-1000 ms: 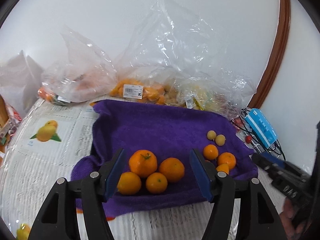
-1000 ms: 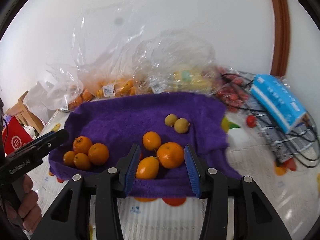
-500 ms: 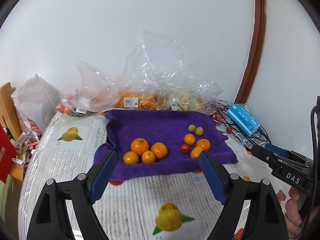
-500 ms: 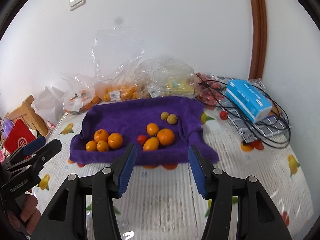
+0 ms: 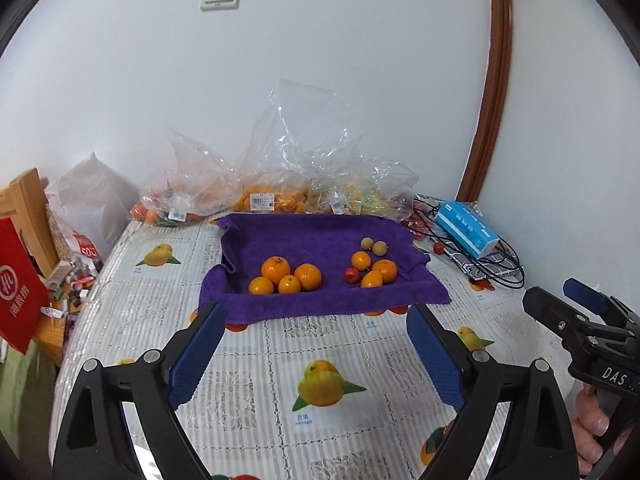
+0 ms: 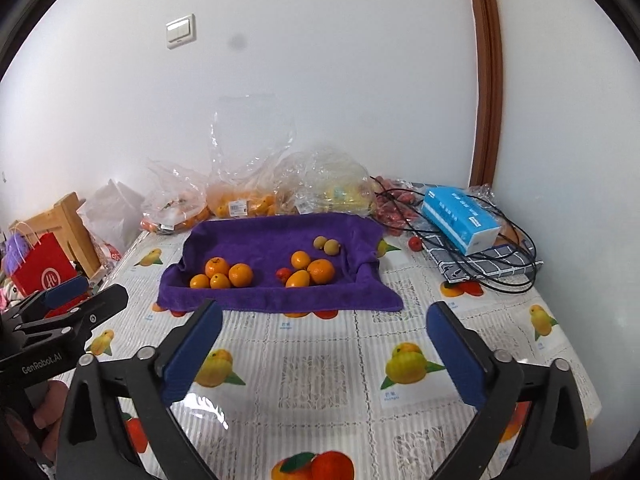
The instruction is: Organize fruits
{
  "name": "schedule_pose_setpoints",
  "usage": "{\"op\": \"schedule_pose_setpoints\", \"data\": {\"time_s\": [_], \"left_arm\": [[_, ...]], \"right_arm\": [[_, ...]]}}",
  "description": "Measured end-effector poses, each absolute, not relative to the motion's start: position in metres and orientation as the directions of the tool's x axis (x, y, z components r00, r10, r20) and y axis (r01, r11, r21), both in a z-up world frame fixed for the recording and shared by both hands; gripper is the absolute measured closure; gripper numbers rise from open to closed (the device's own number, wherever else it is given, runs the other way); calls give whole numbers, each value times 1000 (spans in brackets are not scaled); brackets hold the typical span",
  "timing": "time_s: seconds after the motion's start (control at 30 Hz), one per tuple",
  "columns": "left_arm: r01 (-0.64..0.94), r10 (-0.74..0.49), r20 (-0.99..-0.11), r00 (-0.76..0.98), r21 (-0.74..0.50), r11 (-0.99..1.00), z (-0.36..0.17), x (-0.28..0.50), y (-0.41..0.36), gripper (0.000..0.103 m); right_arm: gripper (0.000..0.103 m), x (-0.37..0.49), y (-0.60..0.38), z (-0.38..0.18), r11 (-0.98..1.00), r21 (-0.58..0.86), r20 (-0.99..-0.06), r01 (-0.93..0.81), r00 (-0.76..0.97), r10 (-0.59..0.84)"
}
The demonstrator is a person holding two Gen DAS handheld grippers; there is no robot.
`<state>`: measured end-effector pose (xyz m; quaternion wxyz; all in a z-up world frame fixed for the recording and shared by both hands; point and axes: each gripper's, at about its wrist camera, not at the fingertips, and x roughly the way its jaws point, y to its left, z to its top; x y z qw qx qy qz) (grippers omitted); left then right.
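Crinkled plastic bags (image 5: 280, 184) blur their contents; oval orange fruit (image 6: 298, 279) lies slanted on purple towel (image 6: 272, 240); both the left tool (image 5: 316, 354) and right tool (image 6: 324, 354), just opened wide, hold nothing.

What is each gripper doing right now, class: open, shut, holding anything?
Left gripper: open, holding nothing, jaws just opening.
Right gripper: open, holding nothing, jaws just opening.

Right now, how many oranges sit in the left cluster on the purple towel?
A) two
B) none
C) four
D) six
C: the left cluster on the purple towel holds four oranges touching one another, apart from the mixed group to its right.
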<state>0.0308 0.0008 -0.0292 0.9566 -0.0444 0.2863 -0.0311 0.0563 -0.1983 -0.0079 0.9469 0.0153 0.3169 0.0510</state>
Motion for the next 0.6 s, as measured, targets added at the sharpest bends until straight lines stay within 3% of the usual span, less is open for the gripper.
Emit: {"op": "schedule_pose_setpoints", "data": {"time_s": [0.2,0.6], "left_arm": [[29,-82,-530,844,-106,994,-22,21,-2,10],[23,-84,-521,850,-122,992,-18,21,0,10]], "right_arm": [[1,46,-208,-2,986,135,-602,-94,783,157],[1,39,-213,-2,990,113,-604,-80,786,132]]}}
